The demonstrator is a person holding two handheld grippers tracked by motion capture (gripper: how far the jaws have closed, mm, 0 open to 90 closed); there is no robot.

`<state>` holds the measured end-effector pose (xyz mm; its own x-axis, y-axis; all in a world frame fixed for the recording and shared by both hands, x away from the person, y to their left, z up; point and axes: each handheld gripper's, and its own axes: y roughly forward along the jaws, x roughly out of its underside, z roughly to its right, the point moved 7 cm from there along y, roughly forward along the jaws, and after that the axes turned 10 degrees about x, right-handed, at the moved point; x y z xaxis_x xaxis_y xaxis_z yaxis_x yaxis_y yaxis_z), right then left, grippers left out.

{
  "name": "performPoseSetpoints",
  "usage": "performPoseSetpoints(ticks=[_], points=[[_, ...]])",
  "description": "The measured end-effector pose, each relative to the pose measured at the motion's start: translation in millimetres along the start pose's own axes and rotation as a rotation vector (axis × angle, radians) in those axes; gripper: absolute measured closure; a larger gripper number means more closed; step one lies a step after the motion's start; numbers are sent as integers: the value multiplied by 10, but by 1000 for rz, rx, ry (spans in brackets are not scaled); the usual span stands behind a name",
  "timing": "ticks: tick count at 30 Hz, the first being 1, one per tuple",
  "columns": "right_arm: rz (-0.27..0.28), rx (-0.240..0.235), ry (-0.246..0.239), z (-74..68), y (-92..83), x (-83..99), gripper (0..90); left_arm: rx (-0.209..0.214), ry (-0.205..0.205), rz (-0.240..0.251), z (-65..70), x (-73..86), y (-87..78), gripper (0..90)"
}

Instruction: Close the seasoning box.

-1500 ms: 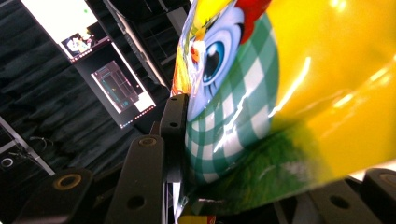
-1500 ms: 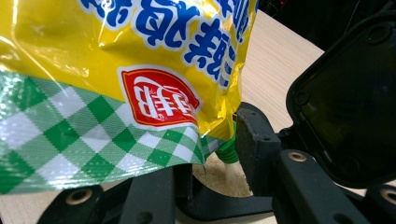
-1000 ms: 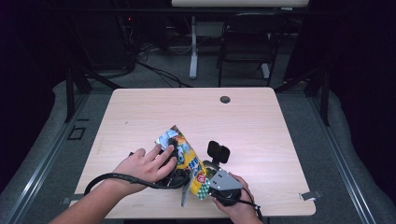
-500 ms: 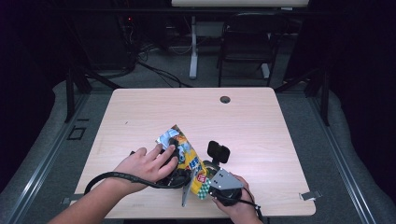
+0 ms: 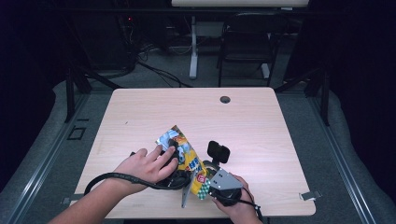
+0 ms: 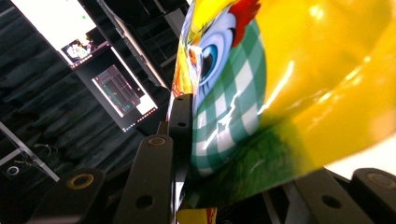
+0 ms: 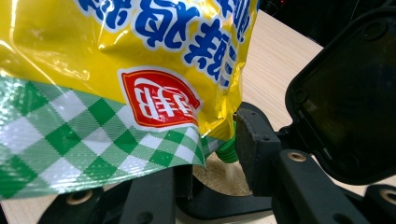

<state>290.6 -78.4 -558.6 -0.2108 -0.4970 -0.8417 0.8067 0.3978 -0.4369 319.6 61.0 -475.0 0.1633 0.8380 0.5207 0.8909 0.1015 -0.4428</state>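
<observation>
The snack bag stands tilted near the table's front edge, left of its middle, held between both grippers. The left gripper has just been closing its jaws on the bag's lower part. The right gripper has its jaws at the bag's checked bottom edge; whether they pinch it I cannot tell.
</observation>
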Motion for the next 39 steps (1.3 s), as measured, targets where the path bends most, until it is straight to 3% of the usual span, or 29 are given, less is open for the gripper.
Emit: performPoseSetpoints(ticks=[39], points=[[-8, 0, 0, 4, -7, 9, 684, -10, 43, -12, -35, -23, -44, 748]])
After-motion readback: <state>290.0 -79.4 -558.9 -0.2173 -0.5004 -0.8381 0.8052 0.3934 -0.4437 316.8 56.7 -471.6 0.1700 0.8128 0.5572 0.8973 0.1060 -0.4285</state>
